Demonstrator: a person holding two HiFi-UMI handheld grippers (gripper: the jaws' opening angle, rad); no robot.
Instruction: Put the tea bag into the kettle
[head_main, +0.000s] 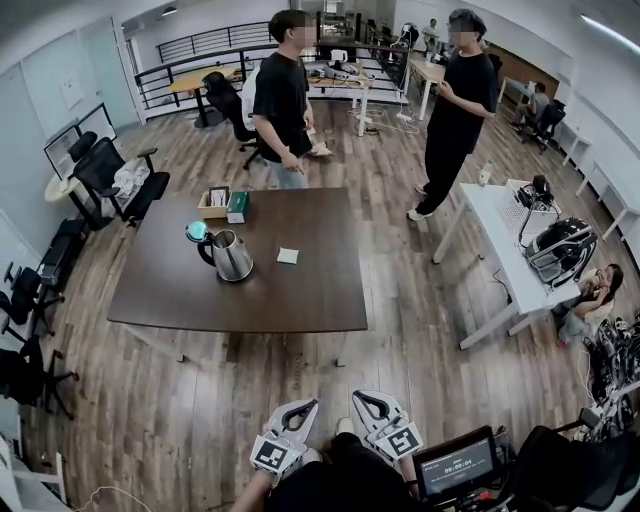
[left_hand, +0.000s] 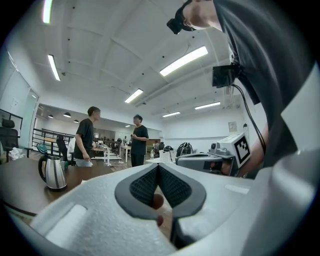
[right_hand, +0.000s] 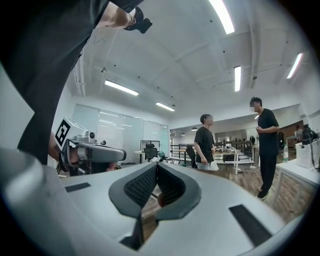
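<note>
Currently my left hand-held gripper (head_main: 306, 408) and right hand-held gripper (head_main: 362, 398), low in frame, are both closed and empty. The tea bag (head_main: 288, 256) lies mid-frame on the bench (head_main: 320, 290), near the kettle (head_main: 232, 256). I should approach, open one, and pinch gently.

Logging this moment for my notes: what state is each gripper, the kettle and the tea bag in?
left gripper, shut, empty.
right gripper, shut, empty.
kettle, upright on the table; lid unclear.
tea bag, flat on the table, apart from kettle.
</note>
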